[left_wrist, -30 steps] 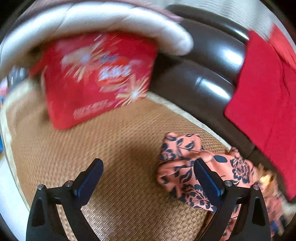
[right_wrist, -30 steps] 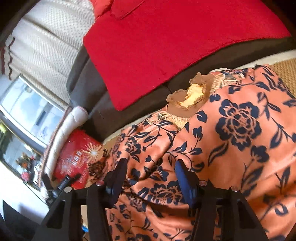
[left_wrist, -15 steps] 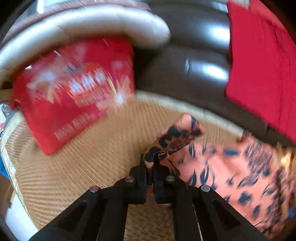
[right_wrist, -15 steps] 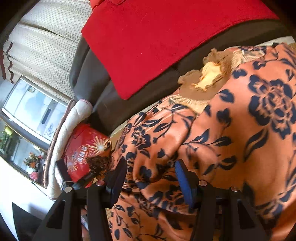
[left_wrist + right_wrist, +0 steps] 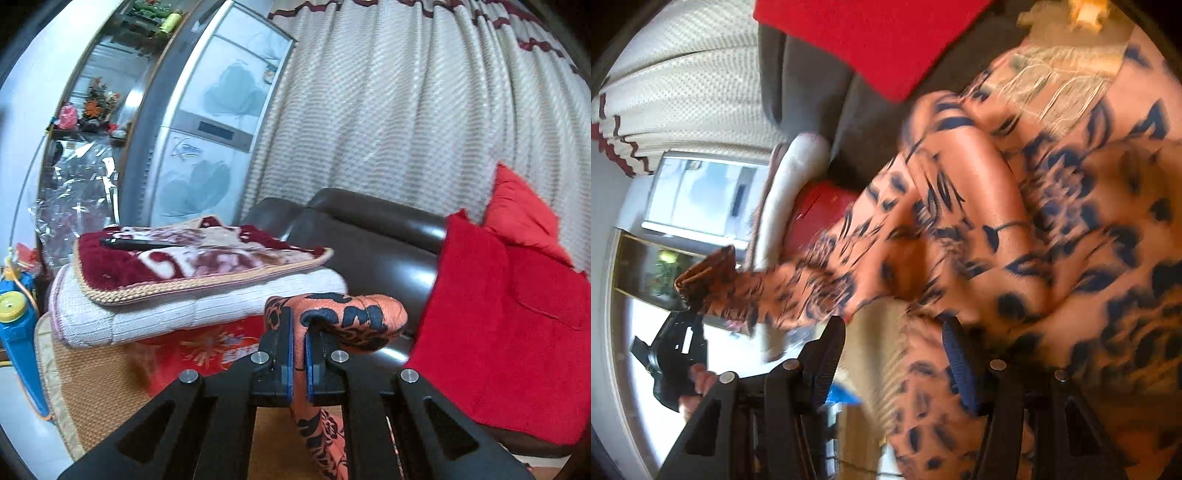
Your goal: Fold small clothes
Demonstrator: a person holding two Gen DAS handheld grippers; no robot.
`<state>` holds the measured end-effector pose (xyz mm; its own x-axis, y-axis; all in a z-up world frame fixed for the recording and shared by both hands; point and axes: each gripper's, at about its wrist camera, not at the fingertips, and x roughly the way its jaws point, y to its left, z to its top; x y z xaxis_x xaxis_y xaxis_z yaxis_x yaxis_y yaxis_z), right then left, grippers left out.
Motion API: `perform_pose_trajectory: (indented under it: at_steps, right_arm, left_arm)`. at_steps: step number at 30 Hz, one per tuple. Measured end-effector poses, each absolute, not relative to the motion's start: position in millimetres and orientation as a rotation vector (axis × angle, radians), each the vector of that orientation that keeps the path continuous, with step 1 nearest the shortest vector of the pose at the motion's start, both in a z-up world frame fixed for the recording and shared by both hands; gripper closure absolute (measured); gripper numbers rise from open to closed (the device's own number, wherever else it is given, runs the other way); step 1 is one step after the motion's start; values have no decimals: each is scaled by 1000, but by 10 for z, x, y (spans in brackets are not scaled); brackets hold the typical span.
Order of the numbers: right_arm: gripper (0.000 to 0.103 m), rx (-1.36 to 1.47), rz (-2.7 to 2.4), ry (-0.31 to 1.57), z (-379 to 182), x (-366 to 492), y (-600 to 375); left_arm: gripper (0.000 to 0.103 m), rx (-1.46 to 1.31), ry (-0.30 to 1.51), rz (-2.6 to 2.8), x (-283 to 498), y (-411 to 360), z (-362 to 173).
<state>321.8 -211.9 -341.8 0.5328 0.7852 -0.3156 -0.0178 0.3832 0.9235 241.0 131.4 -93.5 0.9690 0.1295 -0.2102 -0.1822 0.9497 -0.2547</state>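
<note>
I see a dark brown leather sofa (image 5: 373, 240) draped with a red towel (image 5: 491, 332). Behind hangs a cream textured curtain (image 5: 406, 110); a maroon patterned blanket (image 5: 192, 262) tops a folded white quilt (image 5: 192, 306).

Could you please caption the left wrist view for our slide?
Left gripper shut on the orange floral garment, lifted before a dark sofa.
</note>
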Motion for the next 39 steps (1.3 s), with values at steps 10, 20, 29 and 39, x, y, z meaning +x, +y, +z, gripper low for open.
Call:
perform_pose_trajectory:
  at_steps: [10, 20, 29, 39]
  right_arm:
    - [44, 1201, 485, 859, -3643, 3307, -2476]
    - [42, 1238, 308, 534, -2943, 2694, -3692]
    - [35, 1239, 72, 411, -2818, 2140, -4665]
    - [35, 1140, 41, 686, -2910, 2487, -4467]
  left_arm:
    - [98, -261, 159, -7, 2146, 915, -662]
    - [98, -16, 241, -391, 1978, -697, -709]
    - [55, 278, 500, -611, 2149, -2038, -1663]
    - [29, -69, 595, -459, 2743, -936, -1808]
